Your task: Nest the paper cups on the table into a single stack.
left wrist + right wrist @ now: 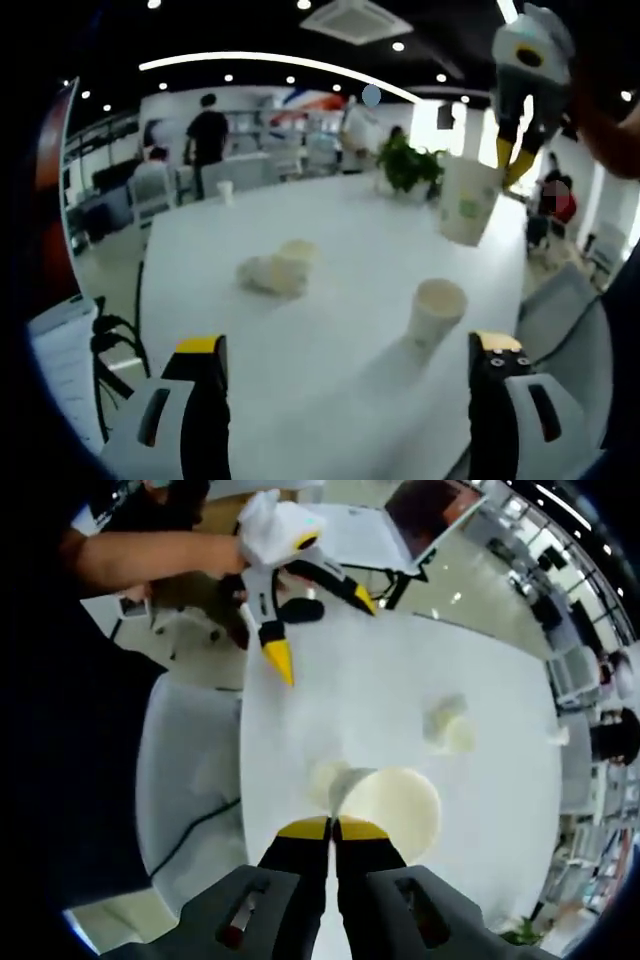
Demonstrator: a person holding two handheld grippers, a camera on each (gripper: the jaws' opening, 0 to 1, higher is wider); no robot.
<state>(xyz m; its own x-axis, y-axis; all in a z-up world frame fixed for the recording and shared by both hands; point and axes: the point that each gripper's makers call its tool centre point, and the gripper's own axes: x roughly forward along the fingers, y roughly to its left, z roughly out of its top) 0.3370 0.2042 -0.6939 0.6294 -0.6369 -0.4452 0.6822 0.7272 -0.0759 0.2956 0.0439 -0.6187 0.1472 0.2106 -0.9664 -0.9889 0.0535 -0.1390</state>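
Overhead in the left gripper view, the right tongs (512, 160) carry a paper cup (468, 200) clear of the white tabletop (330, 330), gripping it by the rim so that it hangs tilted. Below it, an upright cup (436, 312) stands on the tabletop just ahead of the left tongs' right jaw. Farther off, near the middle of the tabletop, a pair of cups lying on their sides (278, 270) rests well apart from both tongs. The left tongs (350, 350) are spread wide with nothing between the jaws. A small cup (226, 190) stands at the far edge of the tabletop.

In the right gripper view, the right tongs (332, 827) are pinched nearly together on the held cup's rim, its round mouth (392, 805) facing the camera. The left tongs (320, 630) hover open above the tabletop (400, 680), held by a person's hand.
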